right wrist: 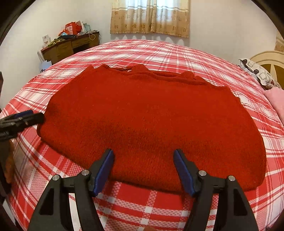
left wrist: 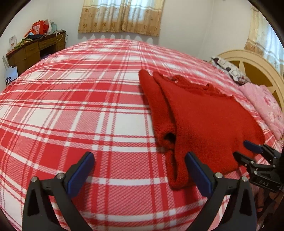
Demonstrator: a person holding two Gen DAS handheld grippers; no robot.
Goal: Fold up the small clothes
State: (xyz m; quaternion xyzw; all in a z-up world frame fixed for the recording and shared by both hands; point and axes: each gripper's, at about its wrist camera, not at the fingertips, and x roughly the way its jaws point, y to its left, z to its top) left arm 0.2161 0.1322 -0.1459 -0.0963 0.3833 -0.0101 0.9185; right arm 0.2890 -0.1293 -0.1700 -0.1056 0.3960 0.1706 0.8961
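Observation:
A red knitted sweater [right wrist: 152, 117] lies flat on the red-and-white plaid bed [right wrist: 159, 209], neckline away from me, hem toward me. In the left wrist view the sweater [left wrist: 204, 115] lies to the right, one sleeve [left wrist: 156, 106] folded along its left side. My left gripper [left wrist: 140, 160] is open above the bed, its right finger beside the sweater's near left corner; it also shows at the left edge of the right wrist view [right wrist: 26, 117]. My right gripper [right wrist: 143, 158] is open over the sweater's near hem; it appears in the left wrist view [left wrist: 248, 151], also open.
A wooden desk [left wrist: 35, 49] with clutter stands at the far left wall. A cream headboard [left wrist: 257, 67], a patterned pillow [left wrist: 229, 69] and a pink quilt [left wrist: 266, 104] lie at the right. Curtains [left wrist: 122, 16] hang on the far wall.

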